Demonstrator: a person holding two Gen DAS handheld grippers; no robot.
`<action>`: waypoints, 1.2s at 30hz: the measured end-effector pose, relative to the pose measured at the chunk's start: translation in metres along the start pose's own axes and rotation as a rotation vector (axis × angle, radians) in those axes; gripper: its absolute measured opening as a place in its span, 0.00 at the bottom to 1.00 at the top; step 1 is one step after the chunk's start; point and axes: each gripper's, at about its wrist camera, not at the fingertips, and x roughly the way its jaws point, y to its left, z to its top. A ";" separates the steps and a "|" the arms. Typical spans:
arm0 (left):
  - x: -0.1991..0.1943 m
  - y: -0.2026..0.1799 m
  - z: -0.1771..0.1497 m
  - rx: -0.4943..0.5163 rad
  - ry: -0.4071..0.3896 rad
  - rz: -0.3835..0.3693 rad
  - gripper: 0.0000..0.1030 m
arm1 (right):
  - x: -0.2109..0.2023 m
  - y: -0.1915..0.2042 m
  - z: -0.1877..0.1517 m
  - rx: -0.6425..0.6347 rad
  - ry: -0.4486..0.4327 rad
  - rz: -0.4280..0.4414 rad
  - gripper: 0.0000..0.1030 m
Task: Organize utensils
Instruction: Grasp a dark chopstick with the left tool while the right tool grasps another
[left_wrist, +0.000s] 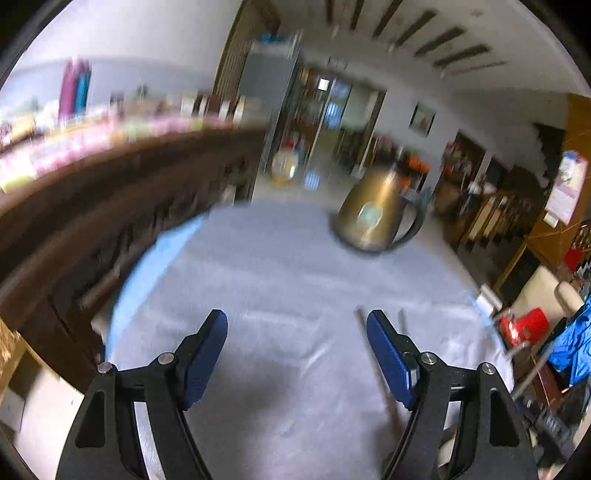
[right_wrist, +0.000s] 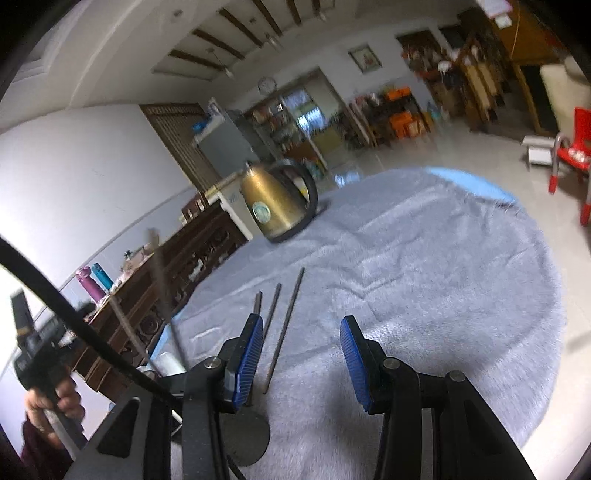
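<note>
Three dark chopsticks (right_wrist: 286, 325) lie side by side on the grey cloth (right_wrist: 424, 295), just ahead of my right gripper (right_wrist: 301, 319). It stands open above the cloth, pads touching nothing; the longest stick runs beside its left finger. A blurred thin stick (right_wrist: 162, 280) stands up from a white cup (right_wrist: 166, 363) at the table's left edge. My left gripper (left_wrist: 295, 317) is open and empty over bare cloth. Chopstick ends (left_wrist: 360, 317) show beside its right finger. A hand (right_wrist: 55, 402) holds the left gripper's body at the far left of the right wrist view.
A gold kettle (right_wrist: 277, 199) with a black handle stands at the far side of the round table; it shows again (left_wrist: 373, 218). A dark wooden sideboard (left_wrist: 110, 229) runs along the left. A red chair (right_wrist: 570, 151) stands off to the right. A dark round disc (right_wrist: 245, 435) lies near the right gripper.
</note>
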 end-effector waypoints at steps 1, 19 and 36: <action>0.016 0.004 -0.002 0.000 0.052 0.003 0.76 | 0.010 -0.003 0.004 0.011 0.026 0.000 0.45; 0.123 -0.012 -0.013 0.128 0.261 0.009 0.76 | 0.197 0.019 0.056 -0.025 0.361 -0.023 0.45; 0.205 -0.118 0.013 0.420 0.330 -0.131 0.76 | 0.280 0.038 0.068 -0.211 0.531 -0.204 0.05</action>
